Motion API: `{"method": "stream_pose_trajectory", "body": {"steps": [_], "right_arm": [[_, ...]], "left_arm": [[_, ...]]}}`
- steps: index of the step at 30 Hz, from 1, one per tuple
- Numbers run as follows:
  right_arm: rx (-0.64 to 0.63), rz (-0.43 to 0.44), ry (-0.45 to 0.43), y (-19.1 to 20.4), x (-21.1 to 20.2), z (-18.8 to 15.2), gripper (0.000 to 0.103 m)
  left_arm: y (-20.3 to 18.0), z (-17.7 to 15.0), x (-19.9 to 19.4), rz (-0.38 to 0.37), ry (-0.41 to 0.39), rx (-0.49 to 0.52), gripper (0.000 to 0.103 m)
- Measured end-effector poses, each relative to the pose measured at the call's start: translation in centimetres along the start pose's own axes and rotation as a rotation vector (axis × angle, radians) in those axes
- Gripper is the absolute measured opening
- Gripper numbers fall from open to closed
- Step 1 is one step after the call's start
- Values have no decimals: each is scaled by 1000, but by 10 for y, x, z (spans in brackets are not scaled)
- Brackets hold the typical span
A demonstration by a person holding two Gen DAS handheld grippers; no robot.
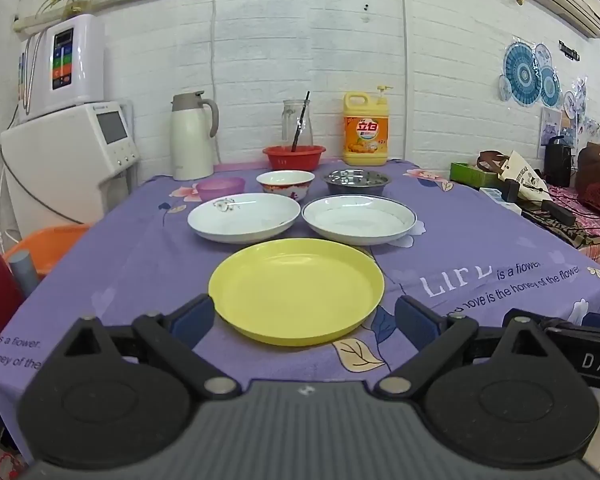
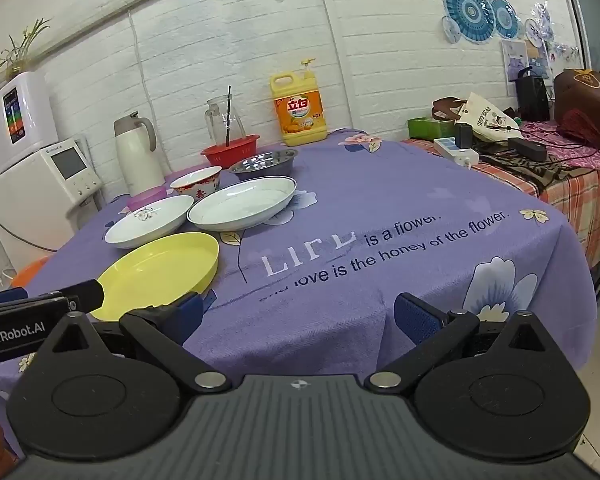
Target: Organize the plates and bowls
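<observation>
A yellow plate (image 1: 296,290) (image 2: 160,272) lies nearest me on the purple tablecloth. Behind it sit a white plate with a flower print (image 1: 244,216) (image 2: 150,220) and a blue-rimmed white plate (image 1: 358,218) (image 2: 242,202). Further back stand a pink bowl (image 1: 220,188), a red-patterned white bowl (image 1: 286,184) (image 2: 198,184) and a steel bowl (image 1: 356,182) (image 2: 266,164). My left gripper (image 1: 304,320) is open, its fingers either side of the yellow plate's near edge, above the table. My right gripper (image 2: 300,312) is open and empty, to the right of the yellow plate.
A red basket (image 1: 294,156), a glass jug (image 1: 298,124), a white thermos (image 1: 190,138) and a yellow detergent bottle (image 1: 366,130) stand along the back wall. White appliances (image 1: 68,152) stand left of the table. A cluttered side table (image 2: 540,148) is to the right.
</observation>
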State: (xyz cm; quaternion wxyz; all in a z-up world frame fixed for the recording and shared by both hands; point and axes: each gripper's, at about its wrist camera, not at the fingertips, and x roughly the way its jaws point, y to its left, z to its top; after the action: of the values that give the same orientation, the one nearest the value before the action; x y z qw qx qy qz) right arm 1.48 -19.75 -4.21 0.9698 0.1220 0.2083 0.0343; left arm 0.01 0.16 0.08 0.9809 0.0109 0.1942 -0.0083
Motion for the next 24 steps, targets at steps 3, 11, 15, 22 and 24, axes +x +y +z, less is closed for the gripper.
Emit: {"method": "stream_pose_trajectory", "body": {"steps": [3, 11, 15, 22, 24], "right_arm": [[4, 1, 3, 0, 0, 0, 103], [-10, 2, 1, 2, 1, -2, 103], [-12, 3, -1, 2, 0, -2, 103], [-14, 4, 0, 3, 0, -3, 103], [-15, 4, 2, 4, 1, -4, 103]], "left_arm": [[1, 0, 0, -7, -6, -5, 96], [3, -2, -2, -2, 3, -9, 96], [6, -1, -2, -4, 4, -16, 96], [5, -1, 1, -6, 5, -18, 96], [6, -1, 2, -12, 7, -18, 96]]}}
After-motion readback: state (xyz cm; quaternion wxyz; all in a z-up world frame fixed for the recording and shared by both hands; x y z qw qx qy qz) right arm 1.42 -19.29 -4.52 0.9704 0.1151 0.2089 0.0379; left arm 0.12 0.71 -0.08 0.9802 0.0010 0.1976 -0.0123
